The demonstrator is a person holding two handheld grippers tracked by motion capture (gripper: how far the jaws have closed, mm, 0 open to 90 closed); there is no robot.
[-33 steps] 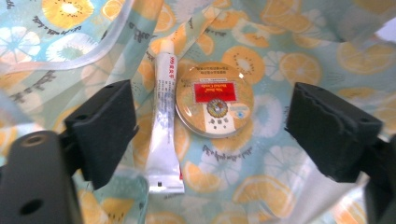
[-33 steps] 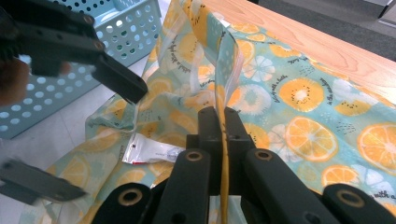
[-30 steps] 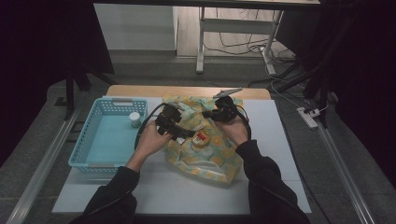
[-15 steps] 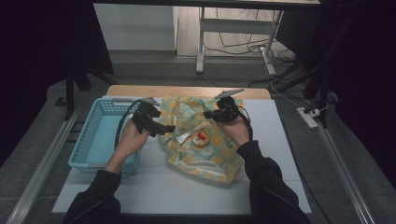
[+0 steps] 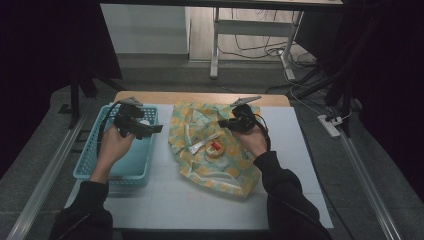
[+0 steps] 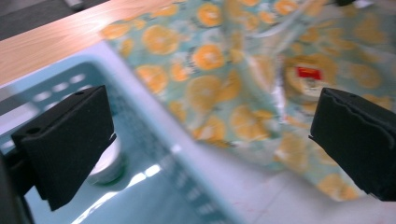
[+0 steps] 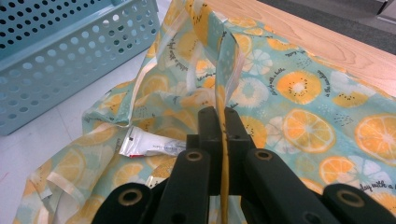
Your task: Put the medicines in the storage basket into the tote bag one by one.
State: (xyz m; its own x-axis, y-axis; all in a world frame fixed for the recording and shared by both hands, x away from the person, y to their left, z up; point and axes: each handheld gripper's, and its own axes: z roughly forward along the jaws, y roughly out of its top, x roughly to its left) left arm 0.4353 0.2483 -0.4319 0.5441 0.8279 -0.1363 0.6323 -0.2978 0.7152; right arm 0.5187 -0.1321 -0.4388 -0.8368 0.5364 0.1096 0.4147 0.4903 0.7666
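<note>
A bag printed with orange slices [image 5: 220, 170] lies on the white mat, its mouth held up. My right gripper [image 5: 225, 122] is shut on the bag's upper edge [image 7: 223, 84], which runs up between its black jaws [image 7: 223, 119]. Inside the bag lie a white tube [image 7: 149, 144] and a round item with a red label [image 5: 216, 148]. My left gripper [image 5: 152, 130] hovers over the right side of the teal basket [image 5: 95, 167], jaws wide open with nothing between them [image 6: 210, 135]. A small white jar [image 6: 109, 163] sits in the basket.
The basket's perforated wall [image 7: 70, 51] stands close to the bag's left edge. A strip of wooden tabletop [image 5: 200, 97] runs behind the mat. Bare white mat [image 5: 200, 205] stretches along the near side. Table legs and cables are on the floor beyond.
My left gripper has moved left, away from the bag's mouth to above the basket. The right gripper and the bag edge it holds have stayed put.
</note>
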